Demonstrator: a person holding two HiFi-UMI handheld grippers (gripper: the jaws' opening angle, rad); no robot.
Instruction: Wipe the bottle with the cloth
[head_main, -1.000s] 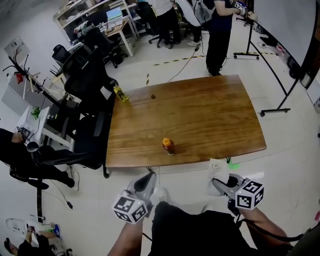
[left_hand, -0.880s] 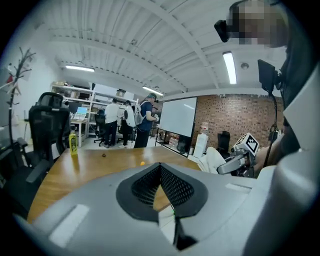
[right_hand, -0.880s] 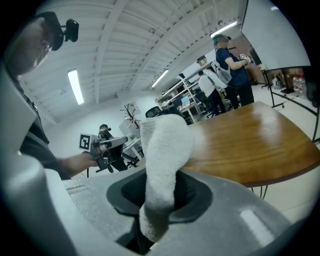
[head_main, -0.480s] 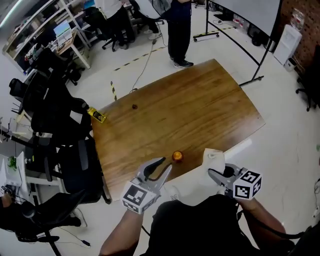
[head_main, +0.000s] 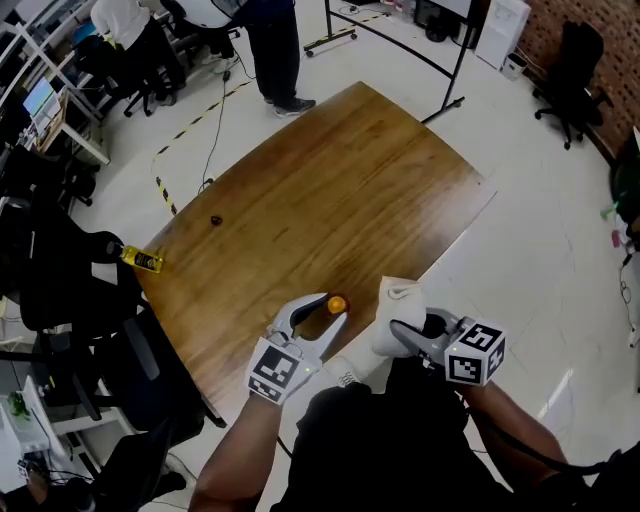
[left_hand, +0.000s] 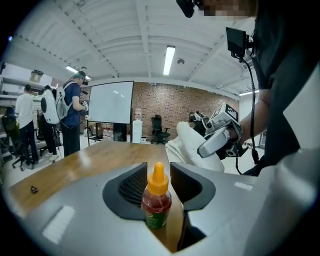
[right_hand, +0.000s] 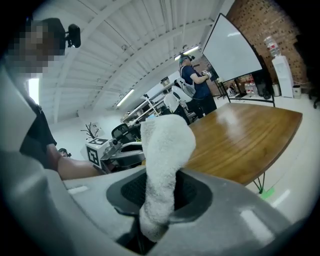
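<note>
— Where's the bottle?

— The bottle (left_hand: 156, 200) stands upright on the wooden table (head_main: 330, 190), close to the edge nearest the person. It has an orange cap, red contents and a green label.

— And the left gripper?

— The left gripper (head_main: 331, 308) reaches in over that near edge, and the bottle stands right between its two jaws. The jaws have just been opening. In the left gripper view they stand apart on either side of the bottle's neck and shoulders, and the pads don't look pressed against it. So the gripper is spread around the bottle, not clamped on it.

— What about the right one?

— The right gripper (head_main: 400, 330) is closed on the cloth (right_hand: 162, 165). The cloth is white and fluffy. It's pinched low down between the jaws, and the rest stands up and flops over above them.

— How near is the cloth to the bottle?

— Near, just to the bottle's right in the head view. There's a strip of bare table between them, so they're not touching. From the left gripper view the cloth shows beyond the bottle and to the right, with the right gripper behind it.

— Anything else on the table?

— A small dark object (head_main: 216, 219) lies well away from the bottle, toward the far left side. A yellow item (head_main: 140, 260) sits at the table's left corner. I can't tell what either one is.
</note>
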